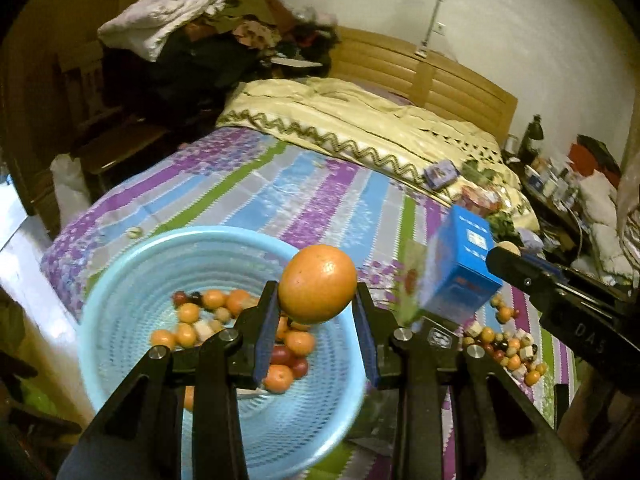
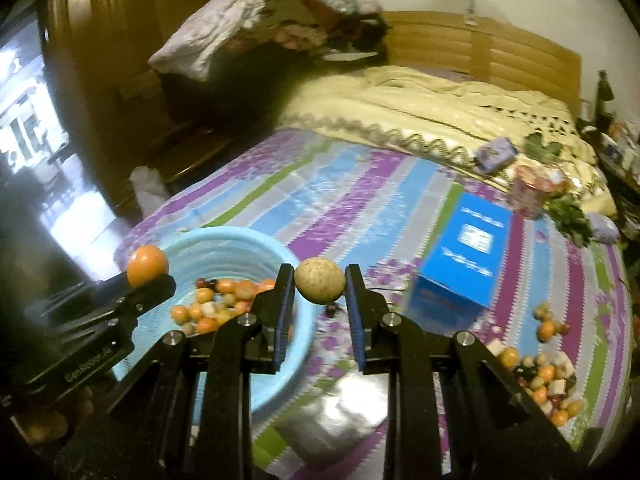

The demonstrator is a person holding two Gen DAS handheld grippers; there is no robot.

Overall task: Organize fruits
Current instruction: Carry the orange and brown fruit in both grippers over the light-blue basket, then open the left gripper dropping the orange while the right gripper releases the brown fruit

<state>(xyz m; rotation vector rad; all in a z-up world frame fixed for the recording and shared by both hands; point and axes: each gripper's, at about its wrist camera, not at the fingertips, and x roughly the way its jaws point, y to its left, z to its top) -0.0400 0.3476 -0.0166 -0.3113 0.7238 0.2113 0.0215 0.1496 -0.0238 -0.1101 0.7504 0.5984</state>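
Orange (image 1: 317, 284) clamped in left tool (image 1: 318, 312), marked "GenRobot.AI"; right tool (image 2: 320, 300) grips tan fruit (image 2: 319, 286); blue box (image 2: 460, 264) text unreadable.

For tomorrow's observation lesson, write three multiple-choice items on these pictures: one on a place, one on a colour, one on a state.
1. Where do the loose fruits lie?
A on the striped bedsheet
B on the headboard
C inside the box

2. The basket is:
A red
B light blue
C black

3. The left tool is:
A open, holding nothing
B shut on the blue box
C shut on the orange

Key: 1 A, the pile rests on the sheet; 2 B, its rim is pale blue; 3 C, both pads press the orange.
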